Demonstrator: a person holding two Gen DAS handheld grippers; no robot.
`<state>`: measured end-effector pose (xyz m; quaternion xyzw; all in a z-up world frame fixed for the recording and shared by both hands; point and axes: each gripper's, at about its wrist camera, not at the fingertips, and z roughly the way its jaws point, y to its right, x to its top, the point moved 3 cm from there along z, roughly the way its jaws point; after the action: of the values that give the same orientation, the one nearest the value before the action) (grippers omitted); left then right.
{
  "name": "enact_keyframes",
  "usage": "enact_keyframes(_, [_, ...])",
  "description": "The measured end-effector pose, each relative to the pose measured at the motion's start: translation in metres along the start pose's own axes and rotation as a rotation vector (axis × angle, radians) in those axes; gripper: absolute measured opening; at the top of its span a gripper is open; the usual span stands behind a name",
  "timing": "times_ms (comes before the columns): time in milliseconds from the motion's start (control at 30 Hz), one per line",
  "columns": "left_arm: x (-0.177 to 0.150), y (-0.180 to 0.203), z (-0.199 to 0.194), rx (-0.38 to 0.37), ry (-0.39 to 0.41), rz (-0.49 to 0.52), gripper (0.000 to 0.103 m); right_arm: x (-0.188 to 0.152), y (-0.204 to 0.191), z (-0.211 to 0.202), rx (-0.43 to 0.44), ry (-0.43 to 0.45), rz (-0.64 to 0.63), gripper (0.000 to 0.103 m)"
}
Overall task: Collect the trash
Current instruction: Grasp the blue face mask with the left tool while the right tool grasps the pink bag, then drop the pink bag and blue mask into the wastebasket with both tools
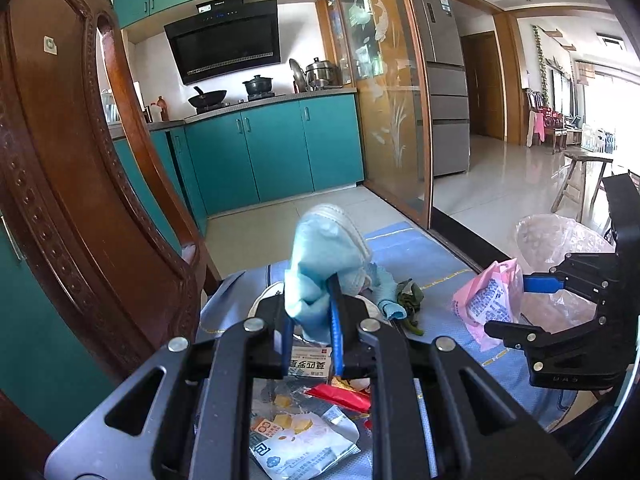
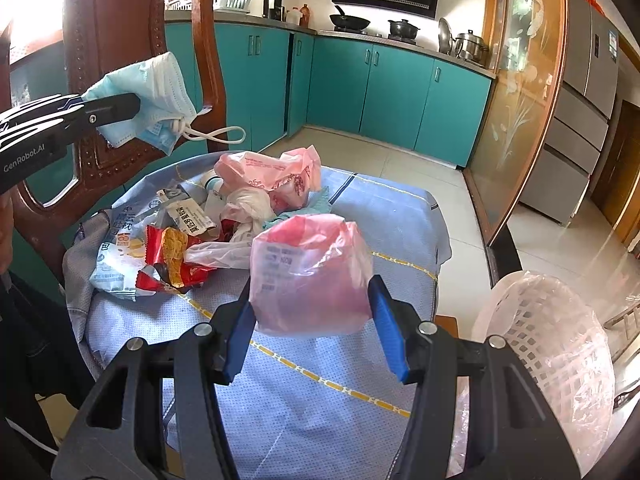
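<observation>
My left tool is a black linkage frame with round silver pivot screws and blue pads on its fingers. My right tool is built the same; white "GenRobot.AI" lettering marks the left one's side.

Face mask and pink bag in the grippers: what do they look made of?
Face mask: soft, matte non-woven fabric by the look; pleats and a white elastic loop show. Pink bag: thin, glossy plastic film, probably; translucent, crinkled, print showing through.

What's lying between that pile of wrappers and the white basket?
Only bare blue cloth between the wrapper pile and white basket, seen from the right wrist.
</observation>
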<state>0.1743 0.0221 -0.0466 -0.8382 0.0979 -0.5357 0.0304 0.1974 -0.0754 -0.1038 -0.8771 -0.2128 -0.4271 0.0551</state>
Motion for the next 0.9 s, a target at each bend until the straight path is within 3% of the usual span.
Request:
enact_keyframes(367, [0.001, 0.0, 0.001, 0.01, 0.001, -0.007, 0.016, 0.002, 0.004, -0.006, -0.024, 0.026, 0.01, 0.055])
enact_keyframes(700, [0.004, 0.002, 0.004, -0.004, 0.002, -0.046, 0.016, 0.006, 0.074, -0.051, -0.258, 0.188, 0.222, 0.055])
enact_keyframes(800, [0.008, 0.009, 0.005, -0.036, 0.012, -0.056, 0.016, -0.005, 0.111, -0.068, -0.33, 0.206, 0.338, 0.055])
enact_keyframes(900, [0.016, 0.021, 0.009, -0.12, 0.02, -0.088, 0.016, -0.021, 0.141, -0.08, -0.372, 0.204, 0.434, 0.055])
